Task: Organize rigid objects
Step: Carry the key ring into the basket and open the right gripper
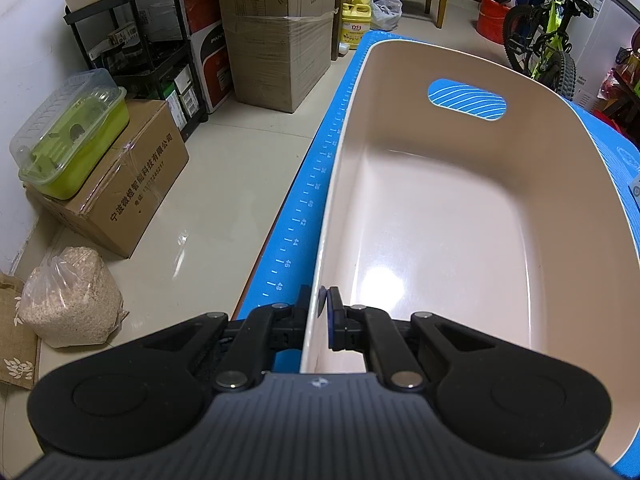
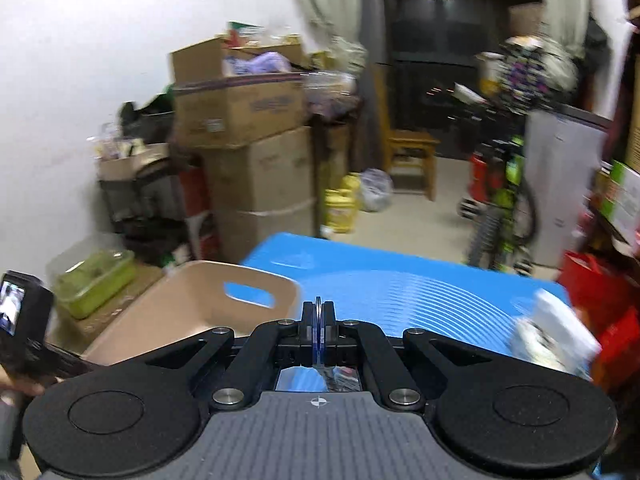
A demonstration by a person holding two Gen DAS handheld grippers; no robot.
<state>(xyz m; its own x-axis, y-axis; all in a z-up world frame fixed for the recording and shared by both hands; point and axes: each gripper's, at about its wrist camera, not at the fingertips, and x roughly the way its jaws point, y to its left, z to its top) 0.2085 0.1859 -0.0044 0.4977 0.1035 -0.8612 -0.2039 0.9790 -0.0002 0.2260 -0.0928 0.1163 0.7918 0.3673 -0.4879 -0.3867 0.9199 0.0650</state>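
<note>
While our left gripper (image 1: 319,306) pinches the near rim of the smooth beige plastic tub (image 1: 440,208), nothing lies inside it yet, so we judge the sorting barely begun. Our right gripper (image 2: 319,334), clenched and empty, hovers above the ribbed blue mat (image 2: 420,280), where a blurred white packet (image 2: 554,334) waits.

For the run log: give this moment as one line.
left gripper: shut on bin rim | right gripper: shut, empty | bin: empty
</note>
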